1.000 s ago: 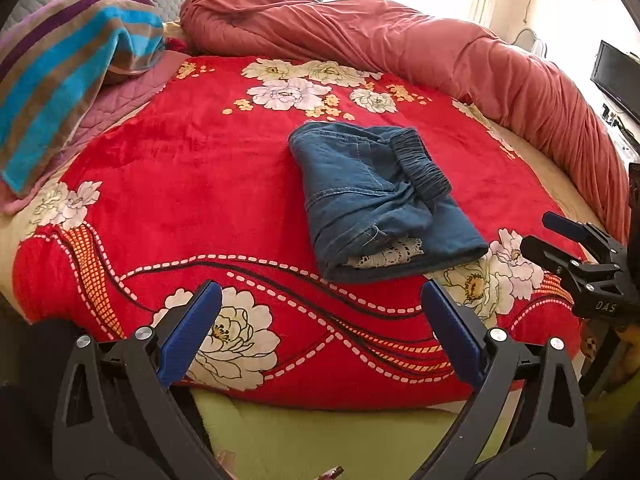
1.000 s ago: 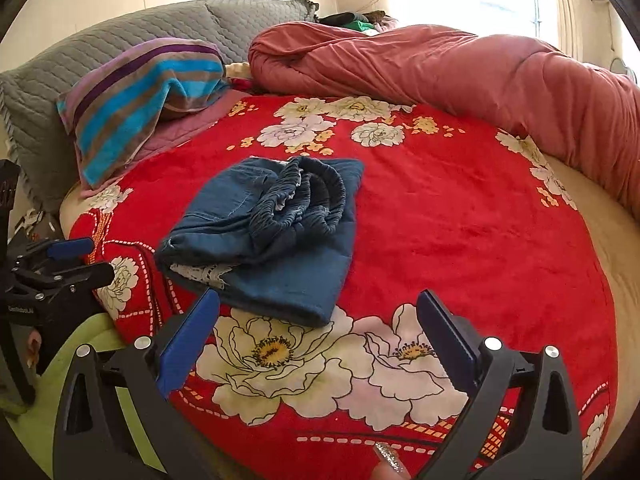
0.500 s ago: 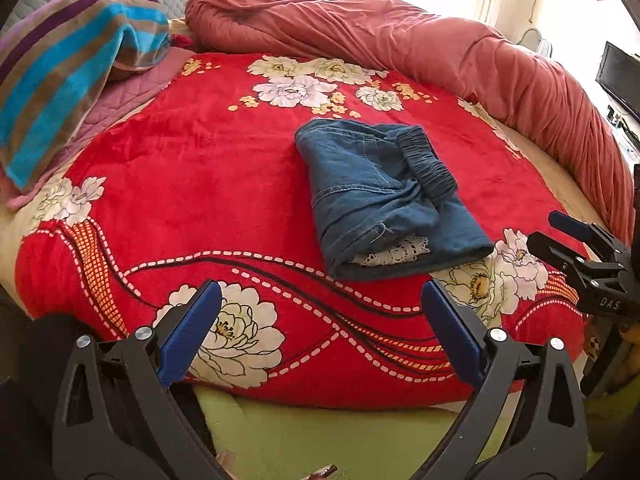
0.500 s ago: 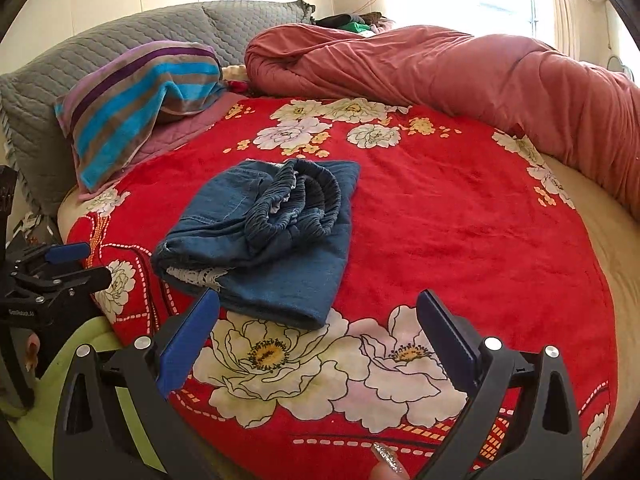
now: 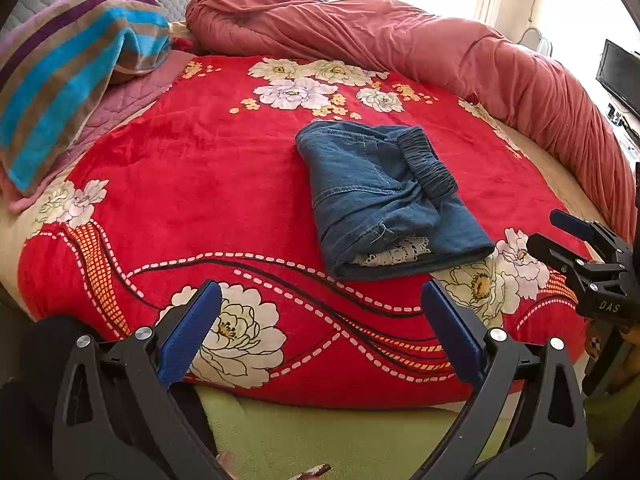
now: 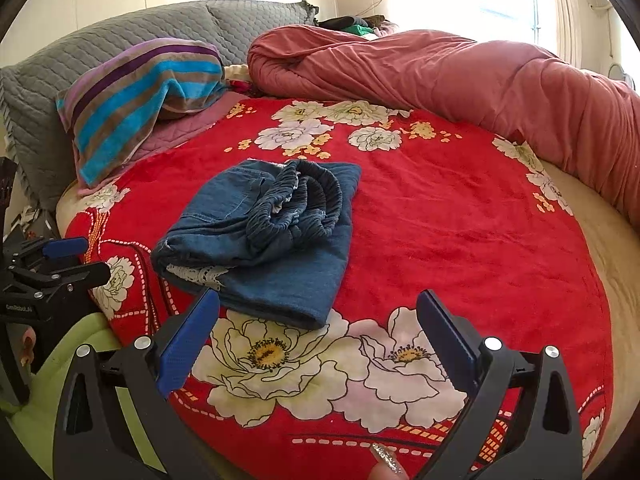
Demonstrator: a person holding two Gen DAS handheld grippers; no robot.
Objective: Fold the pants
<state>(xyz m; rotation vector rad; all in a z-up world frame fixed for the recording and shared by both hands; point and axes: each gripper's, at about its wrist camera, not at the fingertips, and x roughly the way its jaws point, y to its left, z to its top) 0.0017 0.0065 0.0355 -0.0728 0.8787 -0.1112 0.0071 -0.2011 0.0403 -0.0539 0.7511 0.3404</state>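
The blue denim pants [image 5: 384, 200] lie folded in a compact bundle at the centre of the frame on the red floral blanket [image 5: 192, 184] of the bed, while the left gripper [image 5: 320, 320] and right gripper [image 6: 318, 330] hang at the bottom edge, jaws spread wide and holding nothing.

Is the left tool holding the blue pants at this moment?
No, the left tool is open and held short of the folded pants, which lie alone on the red blanket.
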